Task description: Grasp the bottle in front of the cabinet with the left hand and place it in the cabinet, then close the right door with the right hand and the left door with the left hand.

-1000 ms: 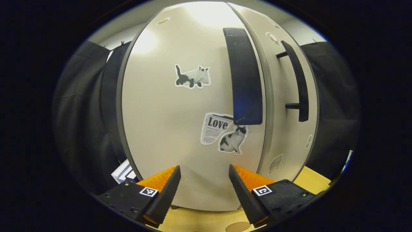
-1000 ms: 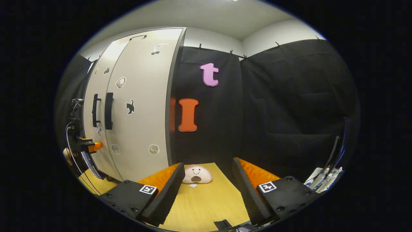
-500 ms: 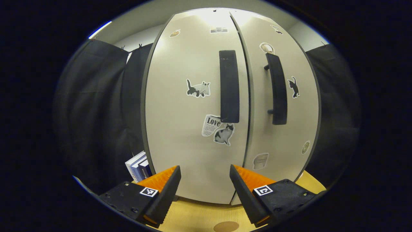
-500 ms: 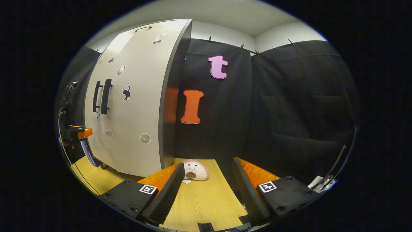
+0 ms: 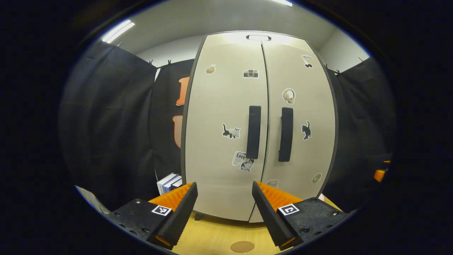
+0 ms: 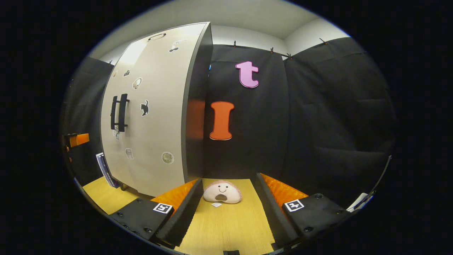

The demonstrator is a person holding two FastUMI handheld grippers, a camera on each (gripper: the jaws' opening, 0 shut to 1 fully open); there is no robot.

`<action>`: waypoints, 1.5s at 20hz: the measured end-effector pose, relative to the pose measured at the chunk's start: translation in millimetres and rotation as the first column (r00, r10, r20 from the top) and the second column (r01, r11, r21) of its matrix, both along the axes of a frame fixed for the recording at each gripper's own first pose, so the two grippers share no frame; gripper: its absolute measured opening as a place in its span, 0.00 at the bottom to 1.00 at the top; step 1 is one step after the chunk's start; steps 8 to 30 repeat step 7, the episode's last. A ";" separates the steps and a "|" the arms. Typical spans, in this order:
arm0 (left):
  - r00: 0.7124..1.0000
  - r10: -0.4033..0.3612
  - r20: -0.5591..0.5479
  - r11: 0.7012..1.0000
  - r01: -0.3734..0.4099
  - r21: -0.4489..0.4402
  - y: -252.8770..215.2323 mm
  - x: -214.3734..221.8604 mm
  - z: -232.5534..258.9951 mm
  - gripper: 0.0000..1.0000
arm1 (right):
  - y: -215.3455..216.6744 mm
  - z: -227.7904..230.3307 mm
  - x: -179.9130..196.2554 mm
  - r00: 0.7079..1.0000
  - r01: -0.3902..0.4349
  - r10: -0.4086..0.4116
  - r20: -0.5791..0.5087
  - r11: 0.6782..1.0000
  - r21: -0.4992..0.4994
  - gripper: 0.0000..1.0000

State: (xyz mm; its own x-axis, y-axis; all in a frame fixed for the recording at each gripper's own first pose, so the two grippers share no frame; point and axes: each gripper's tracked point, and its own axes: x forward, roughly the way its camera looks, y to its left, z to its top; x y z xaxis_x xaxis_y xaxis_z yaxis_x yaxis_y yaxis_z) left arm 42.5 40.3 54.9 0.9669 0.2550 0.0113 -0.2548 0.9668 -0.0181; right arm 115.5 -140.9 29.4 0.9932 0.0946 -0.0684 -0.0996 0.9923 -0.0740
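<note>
In the left gripper view, a stack of books (image 5: pixel 169 182) is seen standing on the bench (image 5: pixel 216 238) at the lower left, just beside the left side of the cabinet (image 5: pixel 260 46). The left gripper (image 5: pixel 223 212) is held level and pointed squarely at the cabinet front, well back from it, with its fingers (image 5: pixel 177 216) spread wide and nothing between them. Above the gap between the fingers, the left door (image 5: pixel 219 141) and the right door (image 5: pixel 304 106) are seen shut and flush, their two dark upright handles, the left handle (image 5: pixel 253 131) and the right handle (image 5: pixel 285 134), standing side by side along the centre seam. Cat stickers (image 5: pixel 231 131) and other small stickers are stuck on both doors. A round brown mark (image 5: pixel 242 246) is seen on the bench below the gripper. The bottle cannot be seen; with both doors shut, whatever stands inside the cabinet is hidden. In the right gripper view, the cabinet (image 6: pixel 155 117) is seen at the left from an oblique angle, its dark side panel (image 6: pixel 196 106) turned toward the camera. The right gripper (image 6: pixel 227 209) is held low over the bench (image 6: pixel 230 226), aimed past the cabinet's side toward the booth wall, its fingers (image 6: pixel 182 214) parted wide and gripping nothing. Between and beyond them, a pink plush toy with a face (image 6: pixel 222 193) is seen lying on the bench, apart from both fingers.
</note>
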 end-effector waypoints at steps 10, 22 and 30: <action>0.996 -0.035 0.083 0.999 0.033 0.034 21.3 5.4 47.1 0.94 | 9.7 3.2 2.5 0.999 0.049 -0.049 0.006 0.999 0.011 0.98; 0.996 -0.035 0.083 0.999 0.033 0.034 21.3 5.4 47.1 0.94 | 9.7 3.2 2.5 0.999 0.049 -0.049 0.006 0.999 0.011 0.98; 0.996 -0.035 0.083 0.999 0.033 0.034 21.3 5.4 47.1 0.94 | 9.7 3.2 2.5 0.999 0.049 -0.049 0.006 0.999 0.011 0.98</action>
